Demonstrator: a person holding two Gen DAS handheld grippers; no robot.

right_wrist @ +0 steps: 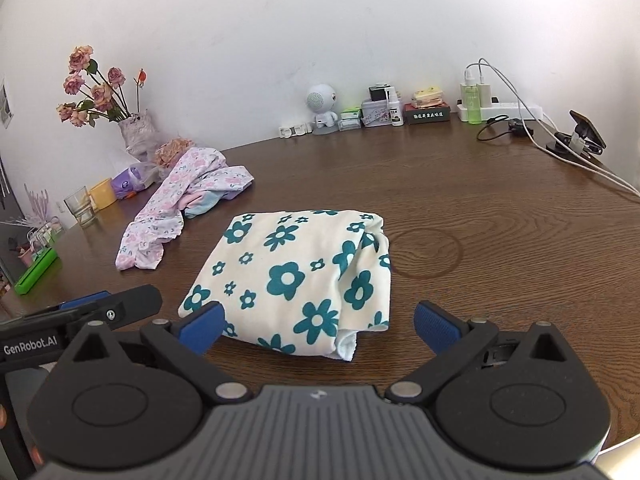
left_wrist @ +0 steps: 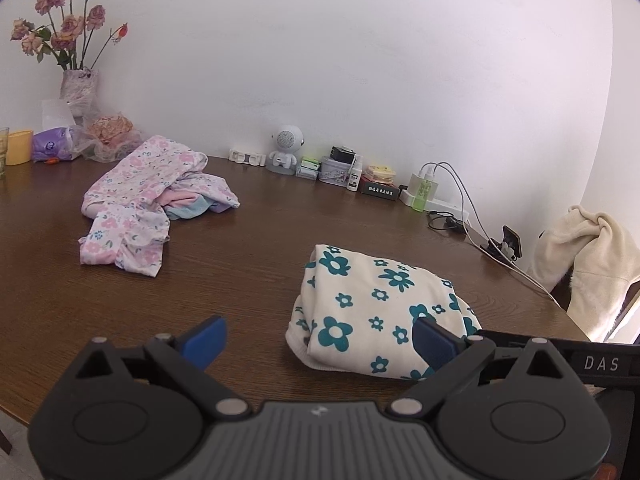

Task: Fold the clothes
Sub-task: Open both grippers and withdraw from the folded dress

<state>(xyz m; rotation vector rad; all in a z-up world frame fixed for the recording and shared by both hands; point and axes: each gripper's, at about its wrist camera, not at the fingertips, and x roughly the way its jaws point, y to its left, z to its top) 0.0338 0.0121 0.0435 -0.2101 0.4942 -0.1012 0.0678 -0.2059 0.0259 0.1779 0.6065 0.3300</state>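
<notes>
A folded cream garment with teal flowers point(left_wrist: 380, 308) point(right_wrist: 296, 272) lies on the dark wooden table point(left_wrist: 240, 260) point(right_wrist: 480, 220), near its front edge. My left gripper point(left_wrist: 320, 342) is open just left of the garment's near edge; its right finger stands in front of the cloth and nothing is pinched. In the right wrist view my right gripper point(right_wrist: 320, 326) is open wide, straddling the garment's near edge with the pads clear of the cloth. A heap of unfolded pink floral clothes point(left_wrist: 152, 196) point(right_wrist: 180, 200) sits further back on the left.
Along the wall stand a vase of dried roses point(left_wrist: 78, 84), a yellow cup point(left_wrist: 18, 146), a glass point(right_wrist: 80, 204), a small white robot figure point(left_wrist: 286, 148), little boxes, a power strip with cables point(right_wrist: 500, 110) and a phone clamp point(right_wrist: 580, 136). A cream fleece point(left_wrist: 588, 264) hangs off the table's right.
</notes>
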